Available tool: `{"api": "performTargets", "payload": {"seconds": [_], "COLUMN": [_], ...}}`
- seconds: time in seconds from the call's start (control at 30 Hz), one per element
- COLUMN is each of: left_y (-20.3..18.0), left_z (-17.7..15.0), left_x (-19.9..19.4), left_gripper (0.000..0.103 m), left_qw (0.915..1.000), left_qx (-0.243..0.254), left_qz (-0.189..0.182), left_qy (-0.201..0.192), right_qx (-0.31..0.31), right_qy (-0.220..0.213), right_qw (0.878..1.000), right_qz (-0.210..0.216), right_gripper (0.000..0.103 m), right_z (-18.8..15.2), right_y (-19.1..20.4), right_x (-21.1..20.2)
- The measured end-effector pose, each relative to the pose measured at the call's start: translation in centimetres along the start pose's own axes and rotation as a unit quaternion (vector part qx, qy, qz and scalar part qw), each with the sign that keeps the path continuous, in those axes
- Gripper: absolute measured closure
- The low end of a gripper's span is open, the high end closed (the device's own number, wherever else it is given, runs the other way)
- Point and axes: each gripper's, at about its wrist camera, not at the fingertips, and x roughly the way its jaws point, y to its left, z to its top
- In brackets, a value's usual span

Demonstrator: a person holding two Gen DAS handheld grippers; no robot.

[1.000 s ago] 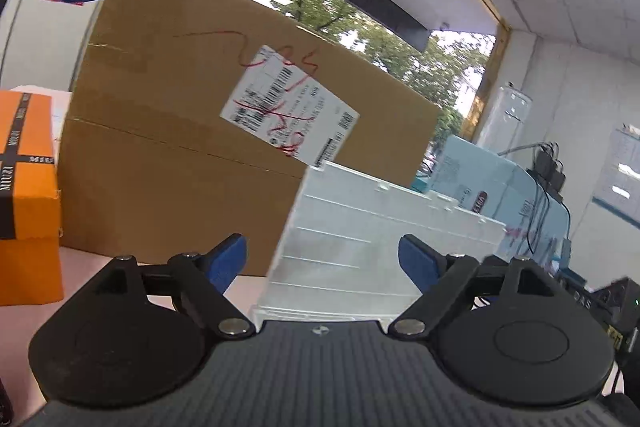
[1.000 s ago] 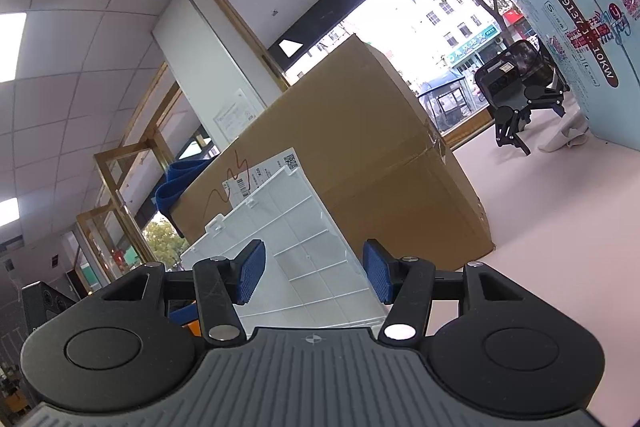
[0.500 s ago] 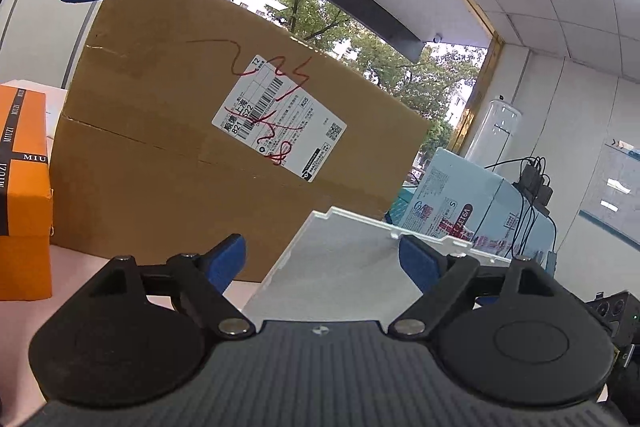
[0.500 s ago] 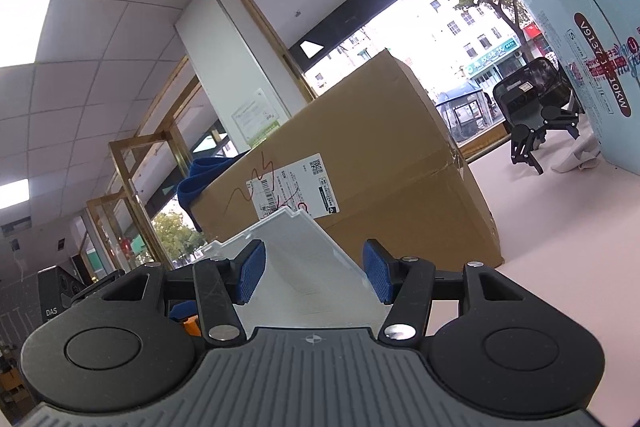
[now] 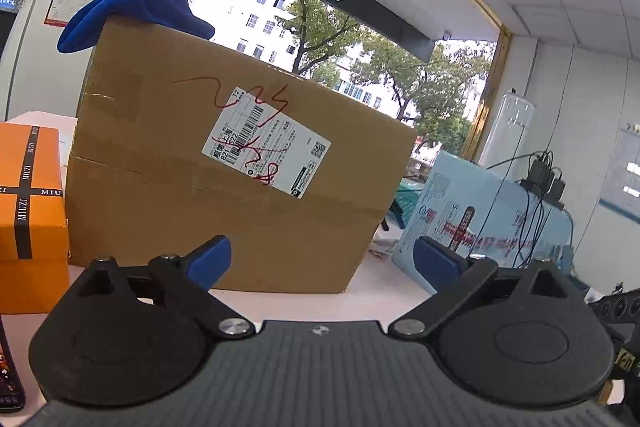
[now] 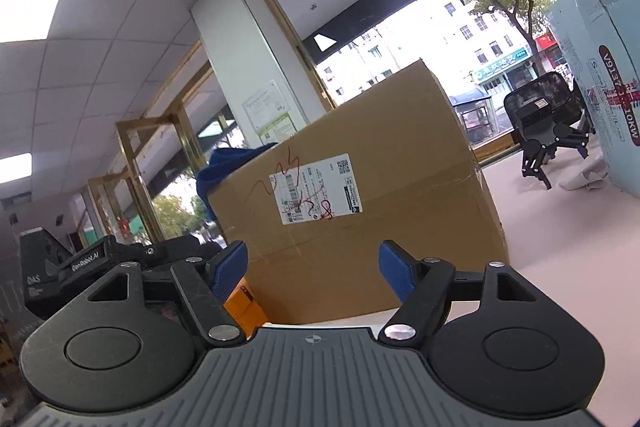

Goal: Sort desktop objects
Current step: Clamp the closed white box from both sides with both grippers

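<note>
Left gripper [image 5: 322,261]: blue-padded jaws spread wide, nothing between them. It is aimed level across the pale pink tabletop [image 5: 304,301] at the large brown cardboard carton with a white shipping label [image 5: 224,187], which fills 12 o'clock of the left wrist view.

Right gripper [image 6: 312,271]: jaws likewise apart and empty, tilted up a bit so ceiling fills the upper frame. The same carton [image 6: 400,227] sits dead ahead, well apart from the pads.

A blue cloth [image 5: 132,13] is draped on the carton's top left corner; from the right wrist it shows at 10 o'clock [image 6: 222,171].

An orange box with black cross-banding marked MIUZI [image 5: 30,203] stands at 9 o'clock, just beside the carton's left side. A corner of it shows under the right gripper's left finger [image 6: 242,307].

A light blue printed carton [image 5: 480,223] is at 3 o'clock; it is at the right edge in the right wrist view [image 6: 600,67].

A black gripper-type device [image 6: 548,139] sits on the table between the two cartons.

No sortable item is visible in either grip.
</note>
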Motion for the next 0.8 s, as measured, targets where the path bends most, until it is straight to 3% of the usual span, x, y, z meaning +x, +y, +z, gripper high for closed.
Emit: {"api": "performTargets", "payload": {"seconds": [0.03,0.07,0.2,0.37,0.43,0.63,0.8], "left_y": [-0.6,-1.1,-3.6,-5.2,-5.2,-5.6,-6.4], "left_z": [-0.2,-0.5,-1.8,-2.9,-3.3,-4.7,-5.7], "left_x": [0.2,0.5,1.1,1.1,1.2,2.4,2.6], "left_gripper": [0.005,0.005,0.006,0.022,0.033,0.065,0.068], "left_qw": [0.9998,0.9992,0.992,0.9865,0.9872,0.9825,0.9791], "left_qx": [0.014,0.031,0.09,0.105,0.091,0.085,0.109], "left_qz": [0.009,0.02,0.079,0.113,0.111,0.112,0.124], "left_qy": [0.007,0.014,0.039,0.056,0.07,0.122,0.119], "right_qx": [-0.013,-0.026,-0.093,-0.154,-0.154,-0.151,-0.143], "right_qy": [0.006,0.01,0.043,0.05,0.058,0.093,0.112], "right_qw": [1.0,0.999,0.991,0.979,0.977,0.969,0.965], "right_qz": [-0.014,-0.03,-0.084,-0.125,-0.136,-0.17,-0.187], "right_gripper": [0.018,0.017,0.022,0.073,0.079,0.085,0.086], "right_z": [-0.2,-0.4,-1.5,-3.4,-3.8,-5.2,-5.5], "right_y": [0.5,1.0,3.6,6.1,6.6,7.2,7.0], "right_x": [0.2,0.4,1.3,2.1,2.2,2.8,3.6]}}
